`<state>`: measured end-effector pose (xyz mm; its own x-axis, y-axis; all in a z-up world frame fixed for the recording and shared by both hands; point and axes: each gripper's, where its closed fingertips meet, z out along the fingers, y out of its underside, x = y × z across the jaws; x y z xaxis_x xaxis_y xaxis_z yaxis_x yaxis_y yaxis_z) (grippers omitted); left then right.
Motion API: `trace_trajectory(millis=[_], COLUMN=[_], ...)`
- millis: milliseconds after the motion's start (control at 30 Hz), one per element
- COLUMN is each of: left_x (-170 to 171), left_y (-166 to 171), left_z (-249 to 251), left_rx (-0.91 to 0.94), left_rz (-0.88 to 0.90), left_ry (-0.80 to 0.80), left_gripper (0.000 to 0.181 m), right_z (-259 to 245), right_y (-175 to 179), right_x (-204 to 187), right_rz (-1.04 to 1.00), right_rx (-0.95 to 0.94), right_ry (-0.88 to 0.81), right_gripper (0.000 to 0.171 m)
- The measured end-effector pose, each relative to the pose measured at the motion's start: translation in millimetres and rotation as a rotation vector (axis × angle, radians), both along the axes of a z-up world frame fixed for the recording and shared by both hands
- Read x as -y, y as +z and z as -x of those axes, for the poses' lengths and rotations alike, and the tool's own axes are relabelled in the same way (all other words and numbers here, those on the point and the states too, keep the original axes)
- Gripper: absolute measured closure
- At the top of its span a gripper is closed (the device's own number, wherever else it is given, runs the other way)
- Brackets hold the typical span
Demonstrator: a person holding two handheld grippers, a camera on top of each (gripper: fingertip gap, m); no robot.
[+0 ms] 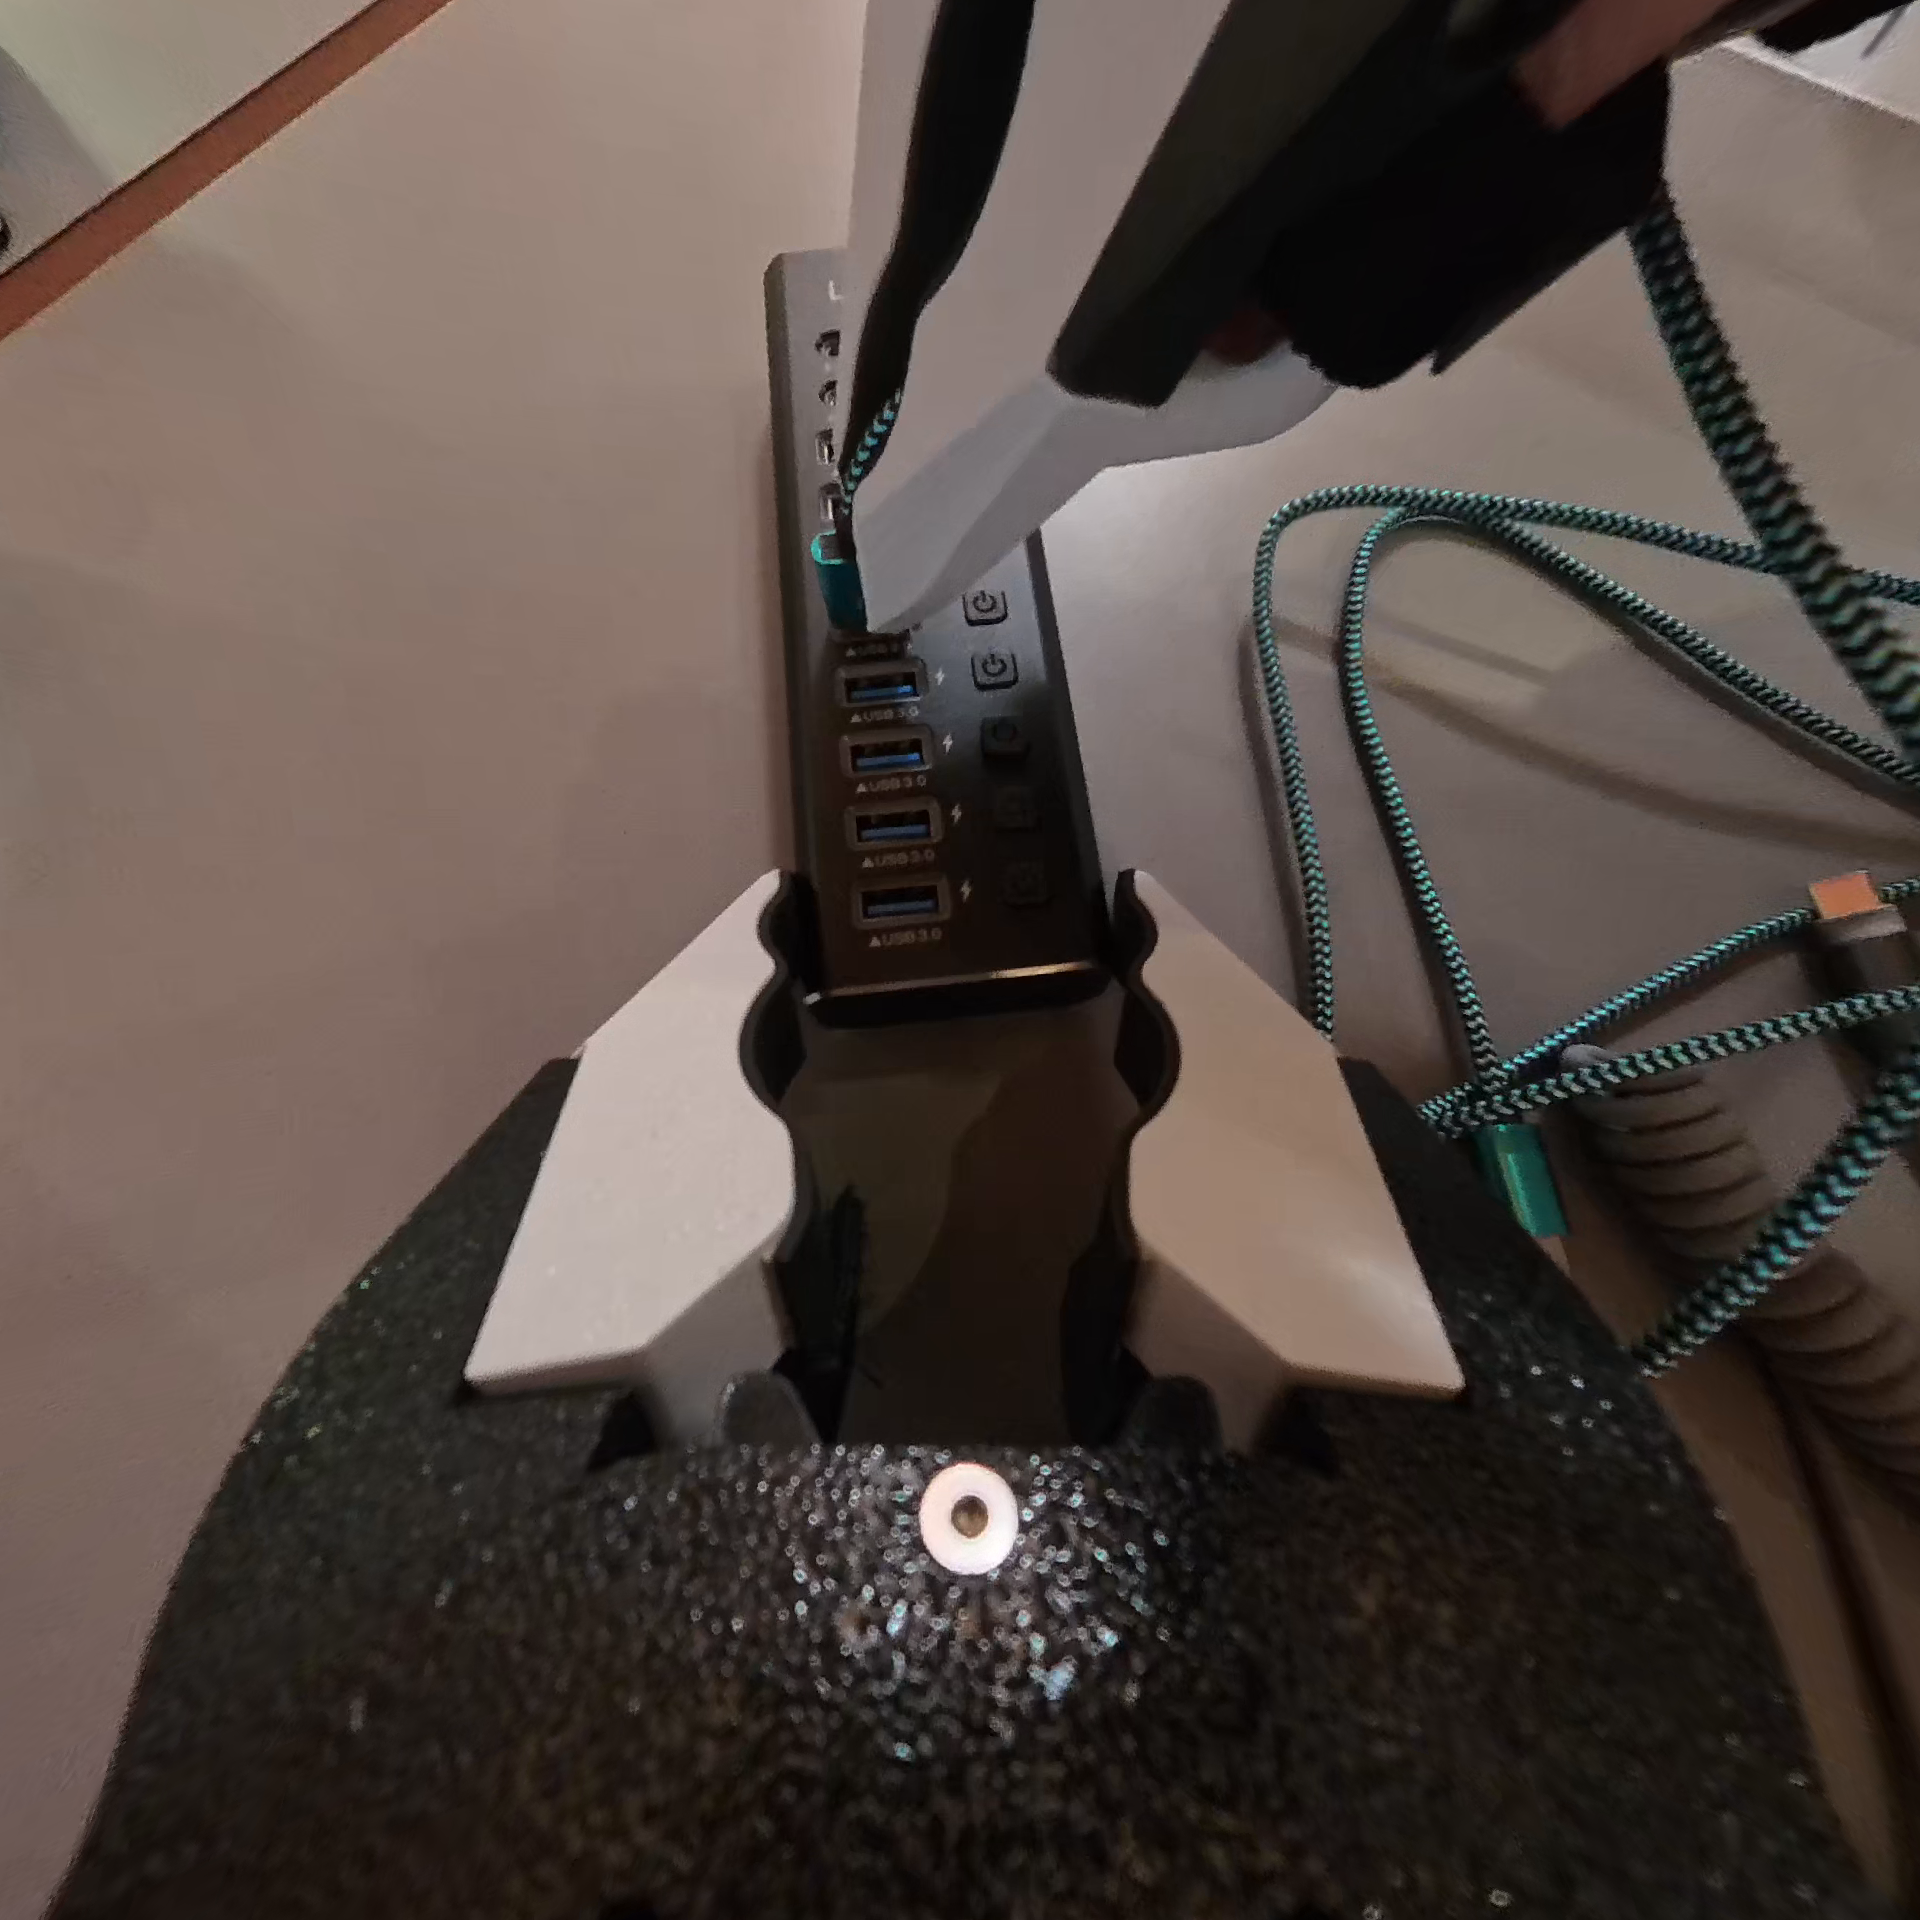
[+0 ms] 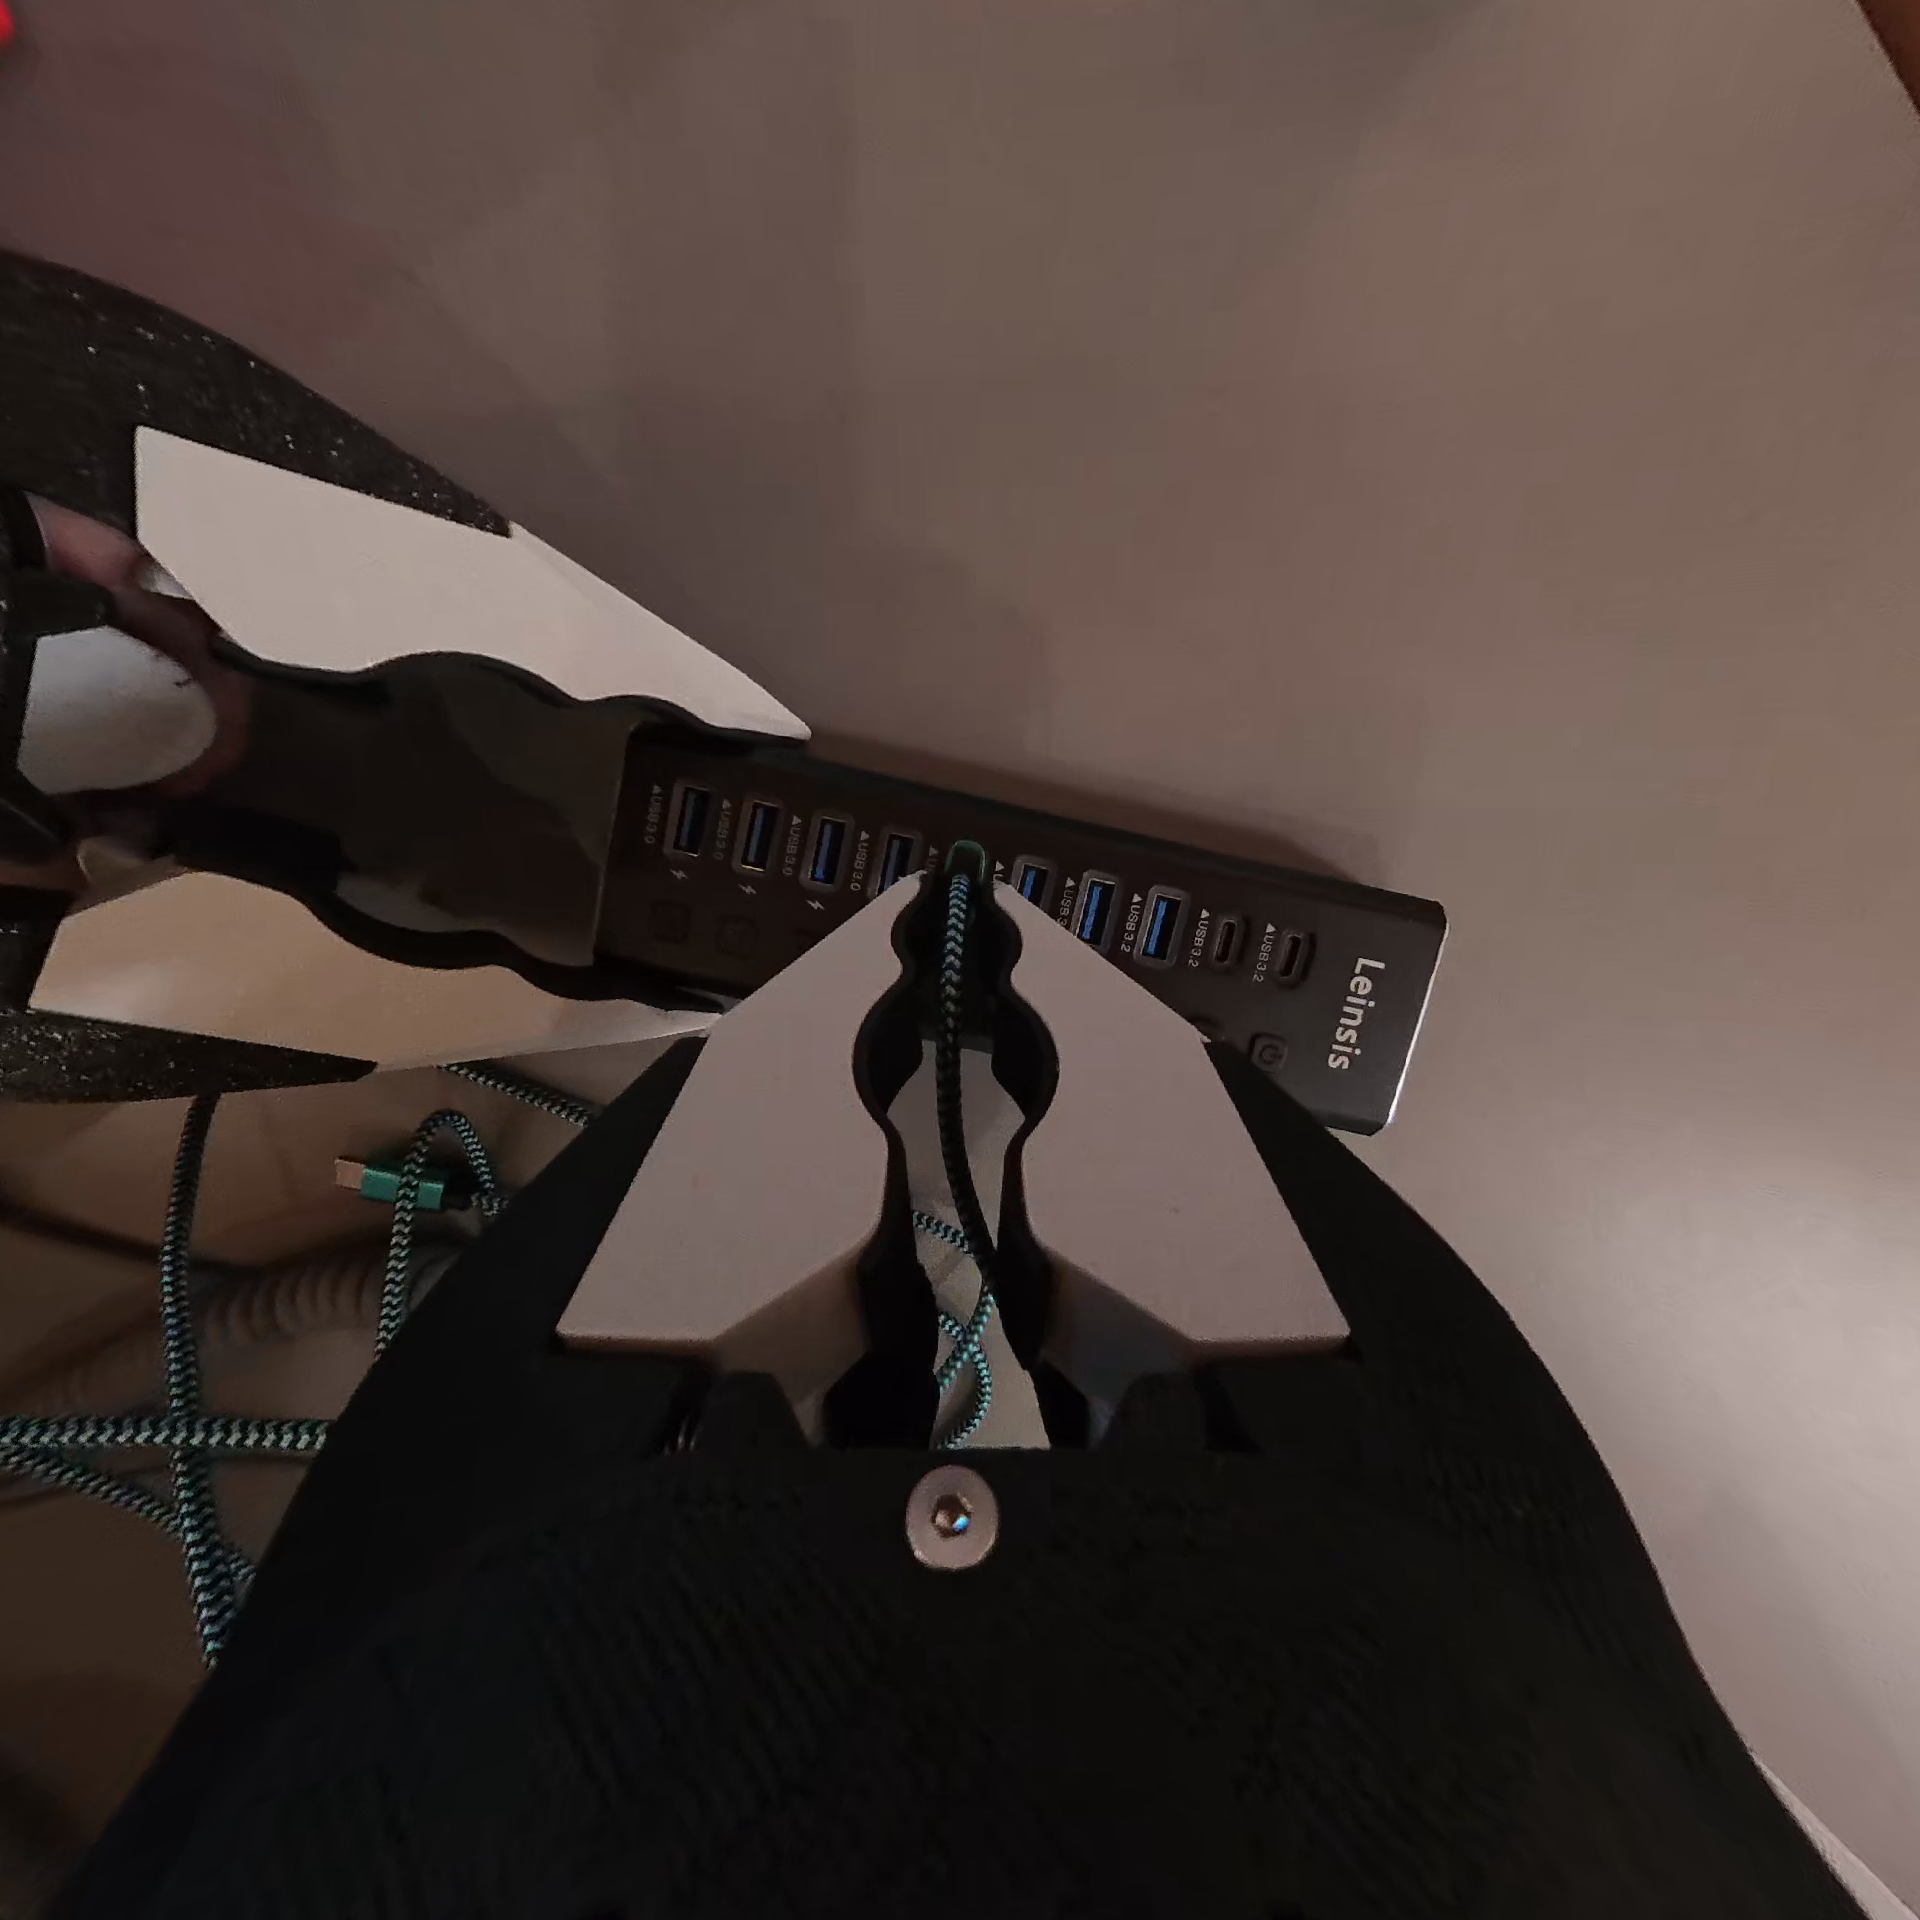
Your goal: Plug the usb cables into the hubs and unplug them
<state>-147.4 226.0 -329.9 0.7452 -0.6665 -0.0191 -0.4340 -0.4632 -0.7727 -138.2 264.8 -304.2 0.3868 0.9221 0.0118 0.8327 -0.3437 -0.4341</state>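
pale, dim tabletop (image 1: 416, 623) under both cameras, with a thin orange-brown edge strip (image 1: 208, 177) running across the far left corner in the left wrist view.

closest in, the left gripper (image 1: 951, 935), white fingers with black wavy pads, clamped across the near end of the black usb hub (image 1: 956, 810), one pad on each long side. the right wrist view agrees: that left gripper (image 2: 665, 873) comes in from the left and grips the hub (image 2: 1351, 997) by its end.

moving along the hub, four blue usb ports sit bare in a row, a column of small power buttons beside them. next port up, the teal plug (image 1: 837, 577) stands upright at the socket, its metal tip hidden, so how deep it sits cannot be told. the right gripper (image 1: 862, 520) comes down from above, fingers pinched on the teal-and-black braided cable (image 1: 868, 442) right above that plug. from its own camera, the right gripper (image 2: 958, 883) has its tips closed around the braided cable (image 2: 956, 1039), which runs back between the pads, with the teal plug (image 2: 966, 857) poking out just past them.

off to the right, loose loops of more braided cable (image 1: 1558, 540) lie on the table, a spare teal plug (image 1: 1522, 1179) among them, next to a grey coiled cord (image 1: 1704, 1195) and a grey connector with a coppery tip (image 1: 1844, 899).

beyond the plug, smaller ports continue toward the hub's far end.
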Motion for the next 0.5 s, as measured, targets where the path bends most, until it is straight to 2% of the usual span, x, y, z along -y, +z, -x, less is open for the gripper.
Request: trace_trajectory(millis=[167,200,233,300,367,433,500], left_x=[-1.4,-1.6,-1.6,-1.5,-1.5,-1.4,-1.4], left_y=[0.7,0.5,0.3,0.3,0.4,0.5,0.4], left_z=[0.3,0.2,0.2,0.1,0.0,-0.1,-0.1], left_rx=[0.015,0.016,0.023,0.027,0.028,0.028,0.027], left_rz=[-0.003,-0.001,0.006,0.006,0.006,0.006,0.006], left_ry=[0.006,0.007,0.008,0.010,0.011,0.010,0.008], left_gripper=[0.122,0.122,0.122,0.122,0.123,0.123,0.122], right_z=[0.0,-2.1,-3.6,-4.6,-13.6,-23.9,-25.7], right_y=[1.4,4.7,14.8,54.8,106.7,150.3,167.5], right_x=[-1.7,-3.5,-8.5,-16.8,-16.9,2.6,42.2], right_rz=[-0.006,-0.026,-0.089,-0.283,-0.492,-0.618,-0.608], right_rx=[-0.043,-0.051,-0.075,-0.185,-0.321,-0.464,-0.566], right_ry=[-0.003,-0.021,-0.039,-0.048,-0.068,-0.045,0.072], right_gripper=[0.165,0.160,0.144,0.132,0.130,0.131,0.137])
